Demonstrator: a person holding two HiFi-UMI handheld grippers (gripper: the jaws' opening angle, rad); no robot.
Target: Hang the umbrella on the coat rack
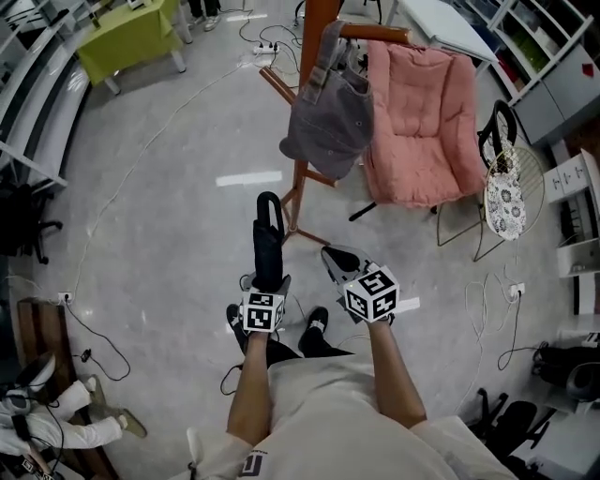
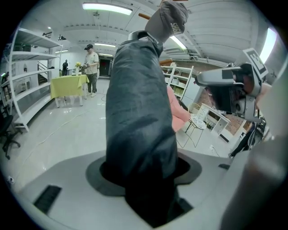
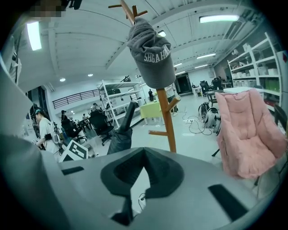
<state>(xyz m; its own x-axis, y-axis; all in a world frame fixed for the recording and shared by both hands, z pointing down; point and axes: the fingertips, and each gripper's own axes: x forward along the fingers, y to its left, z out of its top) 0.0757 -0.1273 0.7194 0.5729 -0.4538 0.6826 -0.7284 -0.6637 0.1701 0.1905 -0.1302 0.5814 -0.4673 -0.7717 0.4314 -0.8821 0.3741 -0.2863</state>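
Observation:
A folded dark umbrella [image 1: 268,239] stands upright in my left gripper [image 1: 267,281], which is shut on its lower part; its curved handle points up. In the left gripper view the umbrella [image 2: 139,112] fills the middle, clamped in that gripper [image 2: 144,179]. The orange wooden coat rack [image 1: 317,23] rises just ahead, with a grey cap [image 1: 328,112] hanging from a peg. My right gripper [image 1: 339,260] is beside the umbrella, shut and holding nothing. The right gripper view shows the coat rack [image 3: 167,119], the cap [image 3: 152,54] and the umbrella [image 3: 120,137] at left.
A pink cushioned chair [image 1: 417,122] stands right of the rack. A white wire chair [image 1: 530,202] carries a patterned bag at far right. A green table [image 1: 131,37] is at back left. Cables trail over the floor, and shelving lines both sides. A person [image 2: 91,63] stands far off.

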